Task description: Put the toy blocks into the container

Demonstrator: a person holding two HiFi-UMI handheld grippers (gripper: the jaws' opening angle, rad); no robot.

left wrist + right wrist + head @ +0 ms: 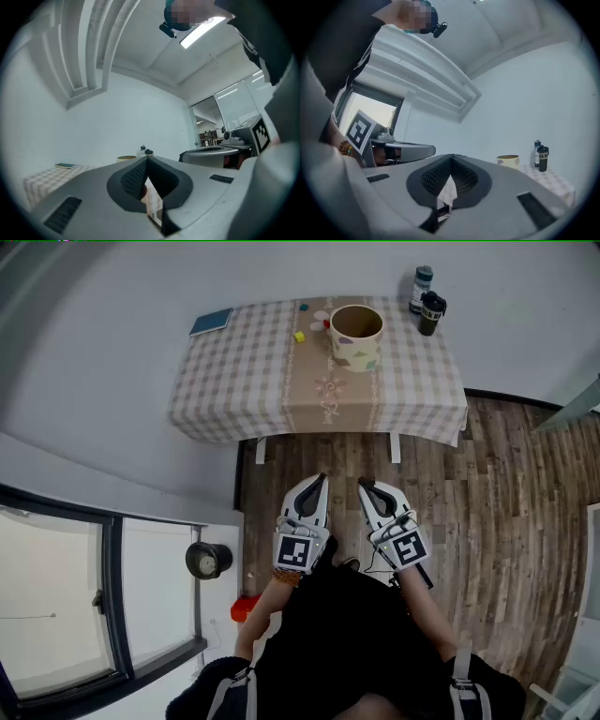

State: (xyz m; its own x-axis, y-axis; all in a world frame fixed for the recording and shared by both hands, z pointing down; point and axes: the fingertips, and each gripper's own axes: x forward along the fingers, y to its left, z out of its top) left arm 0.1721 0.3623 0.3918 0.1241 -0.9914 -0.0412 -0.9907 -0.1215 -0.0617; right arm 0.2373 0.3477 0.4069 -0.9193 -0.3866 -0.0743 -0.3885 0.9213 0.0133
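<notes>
On the bench (281, 381), toward its far edge and a little right of centre, stands the container (356, 334), mouth up; its inside looks empty from above. The toy blocks (321, 317) lie loose just to its left, with a yellow block (299, 336) nearest the bench's middle and the others closer to the far edge. Both tools are well short of the bench, over the wooden floor (487, 484). Jaws of the left hand-held gripper (321, 482) are together, nothing between them; the right hand-held gripper (364, 486) is likewise closed and empty. Both are held level, side by side close to the body, tips pointing at the bench. Judgement: the step in hand is the approach. To do it well, step in, open one pair of jaws before reaching the bench, and take the yellow block first, since it sits apart from the rest. Keep clear of the container's rim.
</notes>
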